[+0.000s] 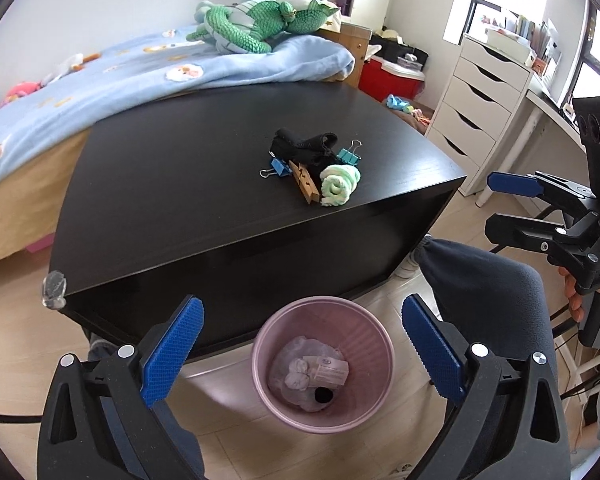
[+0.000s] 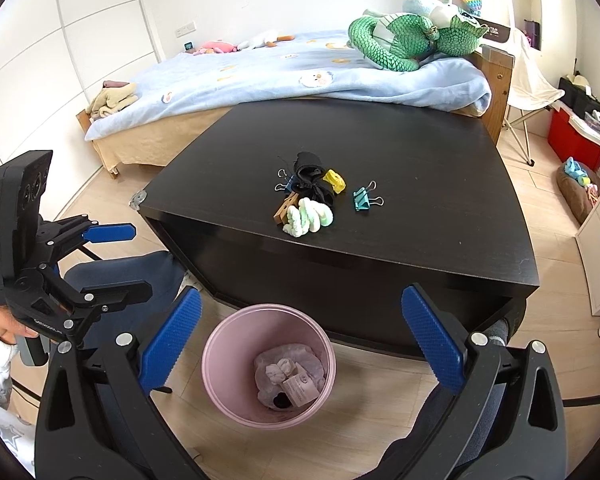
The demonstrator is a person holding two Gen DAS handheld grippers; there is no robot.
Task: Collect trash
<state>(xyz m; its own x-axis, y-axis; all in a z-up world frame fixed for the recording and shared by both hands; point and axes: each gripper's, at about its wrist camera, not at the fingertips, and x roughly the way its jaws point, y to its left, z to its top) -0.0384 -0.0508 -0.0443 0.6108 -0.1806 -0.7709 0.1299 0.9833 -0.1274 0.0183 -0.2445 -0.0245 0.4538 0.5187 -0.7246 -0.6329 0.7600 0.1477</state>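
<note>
Currently, the left tool [image 1: 302, 344] and right tool [image 2: 300, 340] both hang above the floor with fingers apart, gripping nothing. The pink bin [image 1: 374, 344] stands on the floor against the dark counter [image 1: 180, 184], holding crumpled tissue [image 1: 298, 372] and a small card [image 1: 332, 370].

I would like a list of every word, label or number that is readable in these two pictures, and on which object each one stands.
"DAS": on the body of the right gripper, cut by the frame edge.
Small box in the pink bin: round logo and print, too small to read.
Left gripper: white lettering on its body, too blurred.
Dark sign behind the bed: pale lettering, not legible.
</note>
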